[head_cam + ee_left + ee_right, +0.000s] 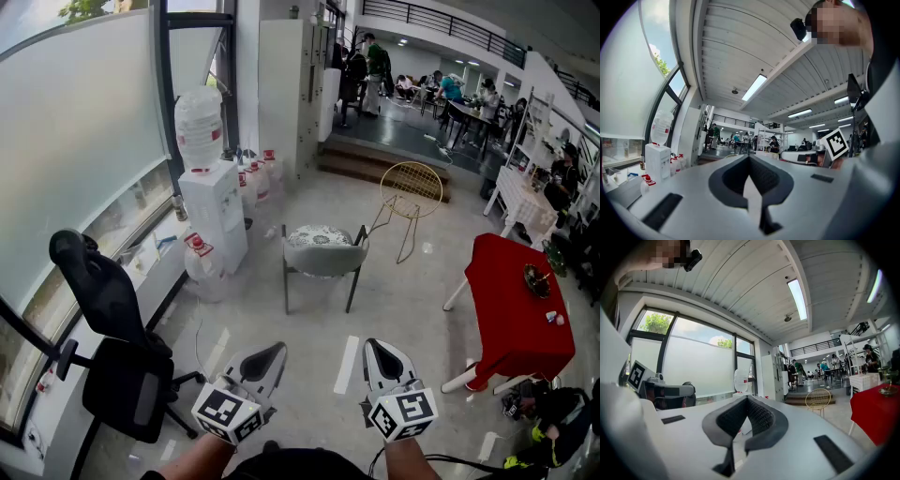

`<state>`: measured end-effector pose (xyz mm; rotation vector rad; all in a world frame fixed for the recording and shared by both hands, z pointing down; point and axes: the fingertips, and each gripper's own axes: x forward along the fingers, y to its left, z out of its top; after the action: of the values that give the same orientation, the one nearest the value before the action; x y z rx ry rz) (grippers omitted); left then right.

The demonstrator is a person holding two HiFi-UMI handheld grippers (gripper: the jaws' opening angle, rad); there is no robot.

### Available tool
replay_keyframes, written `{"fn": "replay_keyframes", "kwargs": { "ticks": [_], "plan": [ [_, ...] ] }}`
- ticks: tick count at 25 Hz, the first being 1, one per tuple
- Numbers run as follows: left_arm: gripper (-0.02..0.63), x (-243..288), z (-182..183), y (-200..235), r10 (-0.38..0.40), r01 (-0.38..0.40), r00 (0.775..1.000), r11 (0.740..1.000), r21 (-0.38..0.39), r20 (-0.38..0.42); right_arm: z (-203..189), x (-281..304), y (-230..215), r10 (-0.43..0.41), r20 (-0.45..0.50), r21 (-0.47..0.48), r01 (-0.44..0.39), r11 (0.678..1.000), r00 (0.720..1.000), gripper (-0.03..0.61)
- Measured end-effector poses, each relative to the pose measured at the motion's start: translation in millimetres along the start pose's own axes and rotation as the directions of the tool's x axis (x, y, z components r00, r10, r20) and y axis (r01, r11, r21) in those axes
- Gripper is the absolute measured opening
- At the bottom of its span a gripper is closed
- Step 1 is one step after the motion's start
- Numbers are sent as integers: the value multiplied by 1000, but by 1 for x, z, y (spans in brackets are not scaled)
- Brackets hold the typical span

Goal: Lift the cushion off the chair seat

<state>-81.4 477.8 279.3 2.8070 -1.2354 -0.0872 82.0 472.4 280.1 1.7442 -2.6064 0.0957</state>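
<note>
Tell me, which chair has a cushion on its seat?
The grey metal-legged chair in the middle: a pale patterned cushion lies on it. The yellow wire chair and black office chair have none.

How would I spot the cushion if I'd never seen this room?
Find the tall white water dispenser by the big window. Right of it stands a grey chair with thin dark legs, and the pale patterned cushion lies on its seat. The gold wire chair behind it is bare.
</note>
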Motion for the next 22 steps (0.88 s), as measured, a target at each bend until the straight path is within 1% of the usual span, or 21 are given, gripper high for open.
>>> {"fn": "replay_keyframes", "kwargs": {
  "ticks": [2,6,14,22],
  "plan": [
    [6,-2,-3,4,13,-13,1000,1000,-12,-3,-2,2,1,2,-3,0,-2,1000,1000,9],
    [6,-4,-4,7,16,-16,1000,1000,-16,-5,-3,6,4,6,-3,0,-6,1000,1000,9],
    [6,-12,-3,26,15,-15,1000,1000,-14,3,1,21,24,50,13,-19,-49,999,999,9],
    [6,-23,-3,56,-7,8,1000,999,-32,8,3,42,48,40,3,-42,-40,998,999,11]
  ]
}}
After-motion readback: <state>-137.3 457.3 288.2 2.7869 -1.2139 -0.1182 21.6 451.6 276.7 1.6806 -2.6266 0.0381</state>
